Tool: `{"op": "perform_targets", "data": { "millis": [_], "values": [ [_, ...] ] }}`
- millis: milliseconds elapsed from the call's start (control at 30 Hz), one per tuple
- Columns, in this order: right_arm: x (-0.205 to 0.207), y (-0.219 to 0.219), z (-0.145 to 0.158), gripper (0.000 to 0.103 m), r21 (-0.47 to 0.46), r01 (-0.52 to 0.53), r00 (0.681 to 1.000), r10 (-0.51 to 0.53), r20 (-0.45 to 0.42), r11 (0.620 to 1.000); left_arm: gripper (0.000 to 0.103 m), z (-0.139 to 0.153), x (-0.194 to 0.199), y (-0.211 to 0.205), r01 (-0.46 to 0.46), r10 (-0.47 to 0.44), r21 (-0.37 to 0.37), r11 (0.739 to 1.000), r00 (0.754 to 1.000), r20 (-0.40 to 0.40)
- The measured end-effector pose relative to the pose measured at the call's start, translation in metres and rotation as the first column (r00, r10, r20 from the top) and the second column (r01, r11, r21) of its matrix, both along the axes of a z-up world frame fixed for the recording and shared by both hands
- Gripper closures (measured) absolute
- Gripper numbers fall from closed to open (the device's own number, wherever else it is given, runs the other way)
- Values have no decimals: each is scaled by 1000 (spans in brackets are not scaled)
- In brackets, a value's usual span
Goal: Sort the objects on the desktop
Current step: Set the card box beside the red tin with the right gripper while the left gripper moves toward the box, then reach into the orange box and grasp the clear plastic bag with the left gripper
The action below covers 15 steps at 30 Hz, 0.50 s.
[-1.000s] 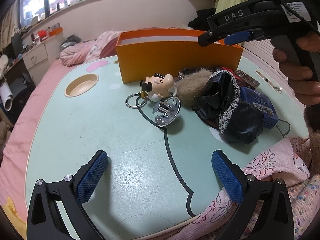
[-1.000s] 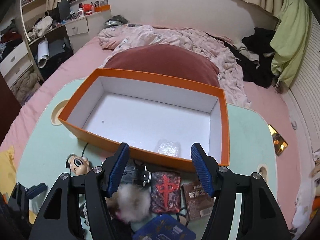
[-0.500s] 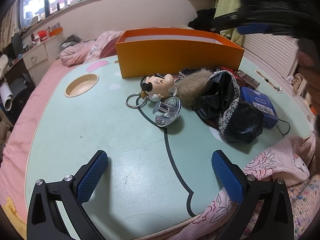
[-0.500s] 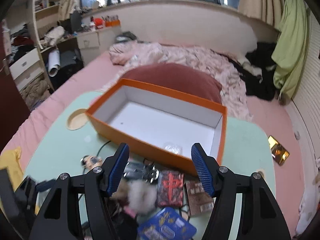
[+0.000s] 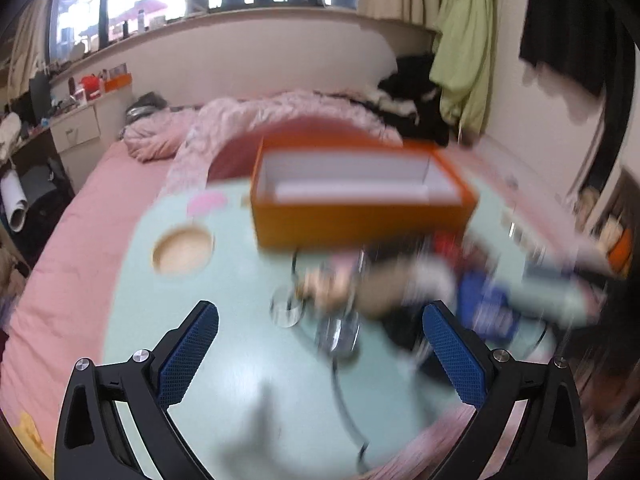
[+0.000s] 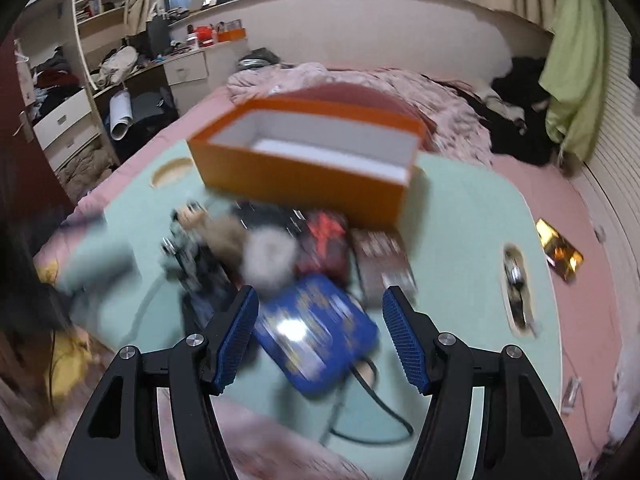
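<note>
An open orange box (image 5: 360, 196) (image 6: 308, 160) with a white inside stands at the far side of the mint green table (image 5: 224, 380). In front of it lies a blurred pile: a cartoon figure keychain (image 5: 320, 286), a shiny metal piece (image 5: 338, 334), a fur pompom (image 6: 270, 260), a blue box (image 6: 316, 330), a red card pack (image 6: 326, 246) and a dark pack (image 6: 380, 254). My left gripper (image 5: 320, 354) is open and empty, above the table's near side. My right gripper (image 6: 320, 338) is open and empty, above the blue box.
A round cup recess (image 5: 183, 250) sits in the table's left side, a slot (image 6: 516, 292) in its right side. A black cable (image 6: 376, 412) runs off the near edge. The table stands on a pink bed (image 5: 72, 248); a desk with drawers (image 6: 184, 68) stands beyond.
Both grippers have lifted and pulled back fast; both views are blurred. The right gripper moved from over the orange box to over the blue box. The left view now looks down into the box.
</note>
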State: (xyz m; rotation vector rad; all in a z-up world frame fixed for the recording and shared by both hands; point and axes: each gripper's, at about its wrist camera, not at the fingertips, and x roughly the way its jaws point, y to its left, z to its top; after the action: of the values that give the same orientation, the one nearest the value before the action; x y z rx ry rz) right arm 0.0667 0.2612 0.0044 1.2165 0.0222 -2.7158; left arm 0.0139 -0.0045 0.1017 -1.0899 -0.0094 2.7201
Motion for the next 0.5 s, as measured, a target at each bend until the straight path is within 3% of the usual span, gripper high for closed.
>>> {"op": "perform_targets", "data": {
  "millis": [100, 167, 333, 400, 500],
  "values": [
    [15, 10, -17, 38, -15, 2, 1000, -2, -5, 1000, 0, 24, -44, 17, 34, -36, 29, 999, 997, 61],
    [21, 15, -27, 37, -11, 6, 1000, -6, -15, 1000, 0, 25, -82, 33, 33, -35, 15, 999, 990, 135],
    [32, 17, -38, 34, -31, -24, 998, 22, -65, 999, 12, -1, -144, 68, 17, -17, 2, 1000, 961, 276],
    [37, 13, -40, 34, -32, -60, 994, 57, -98, 998, 12, -15, -156, 80, 33, -40, 26, 999, 939, 343],
    [39, 1, -45, 30, 35, -78, 992, 81, -98, 996, 17, -40, -171, 98, 33, -22, -19, 999, 898, 439]
  ]
}}
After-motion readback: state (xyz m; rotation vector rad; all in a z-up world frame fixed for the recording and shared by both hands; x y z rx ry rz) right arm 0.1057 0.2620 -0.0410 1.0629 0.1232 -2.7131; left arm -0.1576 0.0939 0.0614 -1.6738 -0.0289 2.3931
